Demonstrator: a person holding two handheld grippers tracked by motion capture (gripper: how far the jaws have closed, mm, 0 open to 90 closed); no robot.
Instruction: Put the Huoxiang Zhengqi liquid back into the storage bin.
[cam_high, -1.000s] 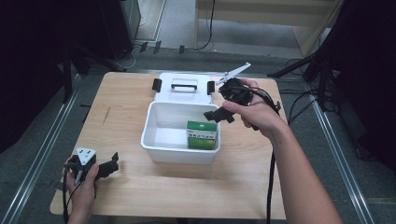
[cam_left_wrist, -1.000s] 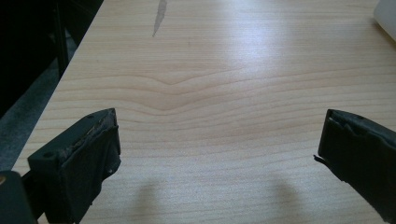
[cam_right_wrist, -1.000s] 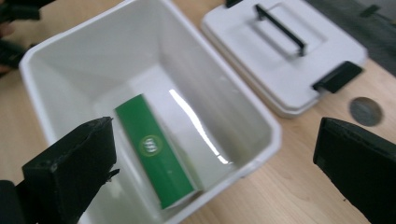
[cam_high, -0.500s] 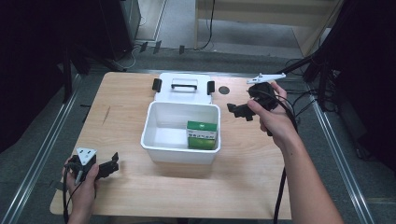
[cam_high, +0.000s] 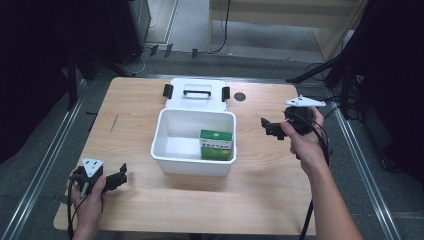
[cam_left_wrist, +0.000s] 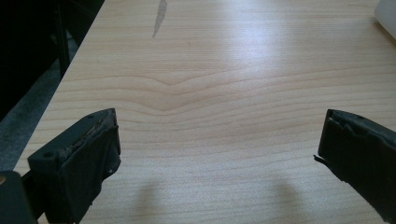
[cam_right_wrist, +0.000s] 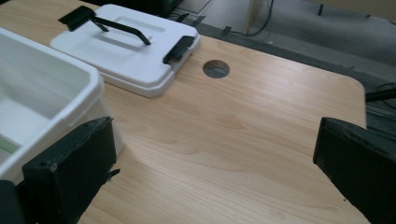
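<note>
Work looks well along, judging from the high view: the green carton already stands inside the white bin, against its right wall, while the white lid lies flat on the table just behind the bin, touching or nearly touching its far rim. What seems left is to fit that lid on the bin. From the right gripper, held above the table with nothing between its parted jaws, the bin sits at about 9 o'clock and near, the lid at about 10 o'clock and a little farther. The left gripper rests low at the table's near left corner, jaws apart and empty; from it the bin lies toward 2 o'clock, some way off, with bare wood between. The left gripper view has both jaws spread wide over plain wood grain, a grey streak at 11 o'clock and a sliver of the bin's white edge at 1 o'clock. In the right gripper view the jaws stand wide apart with only tabletop between them; the bin's wall crowds in at 9 o'clock, just beside the left jaw, and the lid, with its black handle and two black clips, lies at 11 o'clock next to a round hole in the table.
</note>
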